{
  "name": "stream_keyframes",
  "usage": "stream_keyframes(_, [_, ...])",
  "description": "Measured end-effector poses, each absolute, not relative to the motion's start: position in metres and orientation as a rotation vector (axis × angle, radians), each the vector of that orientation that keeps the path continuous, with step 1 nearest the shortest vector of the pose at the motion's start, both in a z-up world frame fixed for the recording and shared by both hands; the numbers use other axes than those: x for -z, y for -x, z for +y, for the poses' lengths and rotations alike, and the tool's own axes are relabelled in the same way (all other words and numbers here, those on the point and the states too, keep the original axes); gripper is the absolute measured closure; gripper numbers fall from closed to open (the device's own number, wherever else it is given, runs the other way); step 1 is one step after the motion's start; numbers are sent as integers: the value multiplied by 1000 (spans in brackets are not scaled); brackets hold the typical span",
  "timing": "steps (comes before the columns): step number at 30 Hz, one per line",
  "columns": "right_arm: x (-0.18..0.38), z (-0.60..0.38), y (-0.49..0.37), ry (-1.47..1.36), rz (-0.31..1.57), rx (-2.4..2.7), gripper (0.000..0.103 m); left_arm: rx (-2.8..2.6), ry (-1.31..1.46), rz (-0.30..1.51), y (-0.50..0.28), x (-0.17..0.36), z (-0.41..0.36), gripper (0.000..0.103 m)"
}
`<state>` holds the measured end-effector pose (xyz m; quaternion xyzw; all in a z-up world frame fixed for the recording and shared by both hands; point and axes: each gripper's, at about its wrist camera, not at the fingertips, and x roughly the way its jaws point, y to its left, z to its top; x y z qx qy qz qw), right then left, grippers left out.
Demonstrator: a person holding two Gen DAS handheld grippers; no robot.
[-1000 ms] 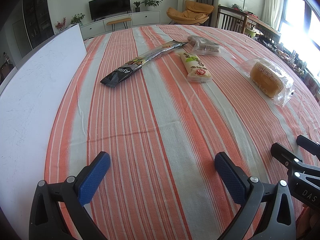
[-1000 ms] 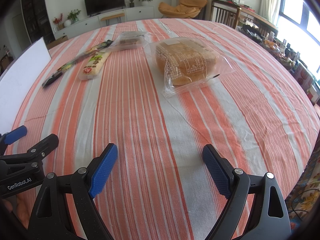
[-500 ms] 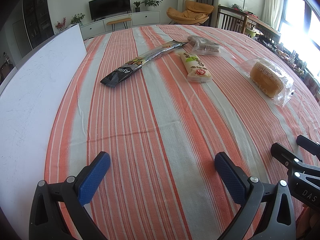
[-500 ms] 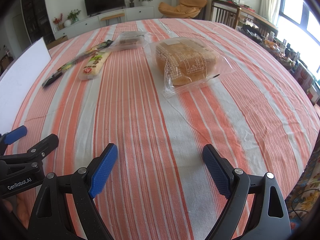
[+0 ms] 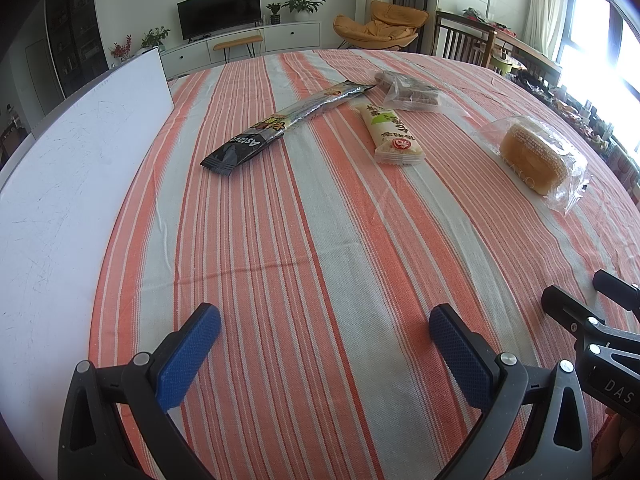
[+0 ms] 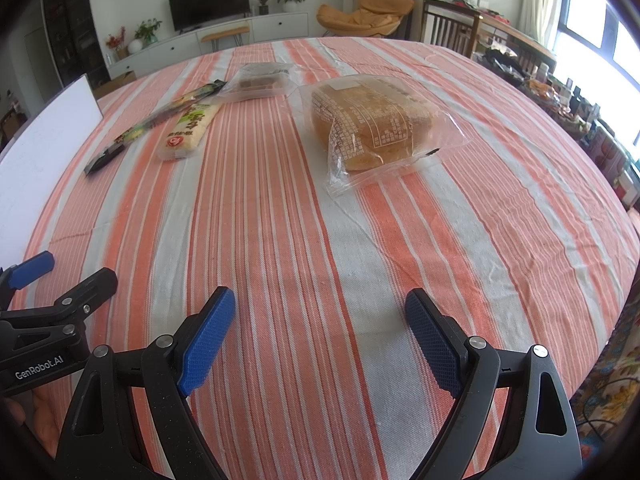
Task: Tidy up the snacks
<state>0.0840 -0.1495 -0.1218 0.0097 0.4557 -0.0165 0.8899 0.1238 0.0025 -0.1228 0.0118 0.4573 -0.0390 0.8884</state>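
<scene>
Both of your tongs hang spread and empty over the near edge of the worktop (image 5: 320, 260), which is draped in an orange-and-grey striped cloth: the left tongs (image 5: 324, 340) and the right tongs (image 6: 320, 328) side by side, nothing between their blue pads.

All four snacks lie well ahead of you. From the right tongs, the clear plastic bag holding a golden bread loaf (image 6: 372, 128) sits at about twelve o'clock, slightly toward one, and is the nearest item to either hand; from the left tongs it is far out at two o'clock. Its long axis runs roughly across your line of approach, so I judge a straight reach with the right hand would straddle it.

From the left tongs, the long black-and-silver foil snack stick (image 5: 288, 120) lies at eleven o'clock, its long axis slanting from near-left to far-right. The pale cream wrapped bar with green print (image 5: 394, 138) is at about one o'clock, pointing nearly away from you. The small clear packet of dark biscuits (image 5: 412, 92) lies beyond it. A white flat board (image 5: 72, 184) borders the worktop at nine o'clock.
</scene>
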Motion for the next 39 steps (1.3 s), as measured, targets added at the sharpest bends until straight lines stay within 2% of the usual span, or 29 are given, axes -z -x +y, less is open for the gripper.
stream_keyframes(16, [122,-150,-84,-21,946,34,13,86,-27,953,-124,122,2,0])
stream_keyframes(22, [122,-150,-84,-21,946,35,13,124,44,1036,-134,102,20,1])
stream_keyframes(27, [122,-149,-84,-19,947,33,12,49,96,993,-178,59,43,1])
stream_keyframes(30, [122,-149,-84,-18,948,32,12,34,53,1016,-223,55,42,1])
stream_keyframes(33, [122,-149,-84,-18,947,32,12,40,-44,1076,-267,72,34,12])
stream_keyframes(37, [122,-148,-84,-18,947,32,12,35,-71,1110,-296,97,37,13])
stream_keyframes(39, [122,-148,-84,-19,947,32,12,55,-24,1116,-298,104,42,23])
